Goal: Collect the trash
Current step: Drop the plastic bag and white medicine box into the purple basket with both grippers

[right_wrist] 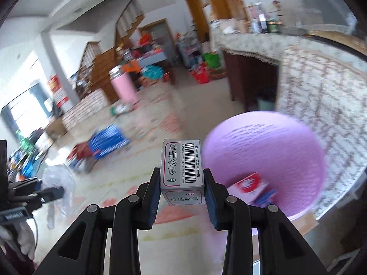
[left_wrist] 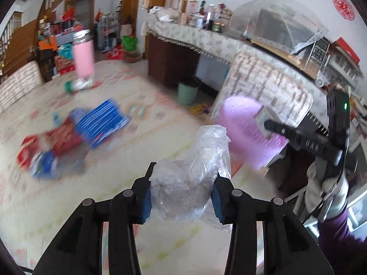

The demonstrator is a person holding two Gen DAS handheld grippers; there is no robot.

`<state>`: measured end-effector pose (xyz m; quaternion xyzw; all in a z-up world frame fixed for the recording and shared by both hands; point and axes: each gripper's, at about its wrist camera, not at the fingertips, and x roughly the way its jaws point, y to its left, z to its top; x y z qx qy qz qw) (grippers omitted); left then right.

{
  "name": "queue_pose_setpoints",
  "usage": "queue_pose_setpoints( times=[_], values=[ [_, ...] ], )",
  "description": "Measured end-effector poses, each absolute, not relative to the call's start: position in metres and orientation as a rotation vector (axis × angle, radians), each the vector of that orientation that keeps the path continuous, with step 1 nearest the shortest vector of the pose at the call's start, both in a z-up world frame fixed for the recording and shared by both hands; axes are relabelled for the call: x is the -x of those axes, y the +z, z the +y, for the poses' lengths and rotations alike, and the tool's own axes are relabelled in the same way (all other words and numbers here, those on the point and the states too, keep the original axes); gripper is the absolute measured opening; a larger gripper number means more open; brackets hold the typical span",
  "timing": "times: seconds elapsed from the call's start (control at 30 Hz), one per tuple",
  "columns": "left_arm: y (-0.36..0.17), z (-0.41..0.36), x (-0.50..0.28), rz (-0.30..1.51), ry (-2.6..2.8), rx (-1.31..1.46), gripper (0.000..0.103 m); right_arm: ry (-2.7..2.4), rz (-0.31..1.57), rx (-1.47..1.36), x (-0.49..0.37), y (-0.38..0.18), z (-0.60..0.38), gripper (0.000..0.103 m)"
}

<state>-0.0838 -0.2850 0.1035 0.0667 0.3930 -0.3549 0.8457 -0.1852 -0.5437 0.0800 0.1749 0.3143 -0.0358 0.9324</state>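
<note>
Your left gripper [left_wrist: 183, 183] is clamped on a crumpled clear plastic bag [left_wrist: 195, 171]; its blue pads press both sides of the wad, which bulges up past the fingertips, above the patterned table [left_wrist: 68, 206]. Your right gripper [right_wrist: 181, 178] grips a small silver-grey medicine box [right_wrist: 182, 167] upright between its pads, barcode and printed characters facing the camera. Just right of that box, at the table's right edge, sits the purple bin [right_wrist: 270, 151], a red-and-white carton [right_wrist: 250, 183] inside it. More blue and red cartons [left_wrist: 75, 135] lie blurred towards the table's left side.
</note>
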Motion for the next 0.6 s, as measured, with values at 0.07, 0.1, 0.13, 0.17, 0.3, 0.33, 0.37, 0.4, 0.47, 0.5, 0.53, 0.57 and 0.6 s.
queue_pose_setpoints(
  times=[0.07,0.1,0.13,0.17,0.3,0.33,0.37,0.4,0.47,0.5,0.53,0.57,0.6],
  values=[
    [0.109,-0.315,0.073,0.841,-0.797,-0.125,0.041,-0.126,0.633,-0.374,0.188,0.082,-0.568,0.038],
    [0.111,-0.326,0.069,0.846,-0.814,-0.121,0.041,-0.145,0.631,-0.380,0.189,0.083,-0.577,0.038],
    [0.113,-0.340,0.065,0.851,-0.835,-0.116,0.041,-0.167,0.628,-0.386,0.192,0.083,-0.588,0.038],
    [0.114,-0.357,0.061,0.856,-0.856,-0.113,0.041,-0.188,0.626,-0.393,0.194,0.084,-0.599,0.038],
    [0.113,-0.417,0.048,0.877,-0.925,-0.136,0.046,-0.240,0.633,-0.416,0.194,0.082,-0.630,0.038],
    [0.112,-0.427,0.045,0.882,-0.934,-0.140,0.051,-0.250,0.635,-0.418,0.192,0.081,-0.635,0.039],
    [0.109,-0.439,0.042,0.891,-0.947,-0.143,0.056,-0.259,0.637,-0.420,0.192,0.080,-0.639,0.040],
    [0.107,-0.447,0.039,0.894,-0.954,-0.145,0.067,-0.269,0.635,-0.426,0.193,0.078,-0.644,0.040],
    [0.103,-0.458,0.035,0.891,-0.945,-0.146,0.076,-0.278,0.639,-0.448,0.192,0.074,-0.652,0.049],
    [0.101,-0.460,0.034,0.892,-0.943,-0.146,0.077,-0.278,0.637,-0.457,0.192,0.072,-0.654,0.060],
    [0.099,-0.461,0.035,0.901,-0.948,-0.146,0.077,-0.280,0.631,-0.466,0.192,0.071,-0.656,0.066],
    [0.098,-0.461,0.036,0.908,-0.951,-0.149,0.078,-0.283,0.629,-0.467,0.193,0.069,-0.658,0.066],
    [0.097,-0.459,0.038,0.911,-0.945,-0.161,0.079,-0.282,0.631,-0.465,0.191,0.068,-0.658,0.066]
  ],
)
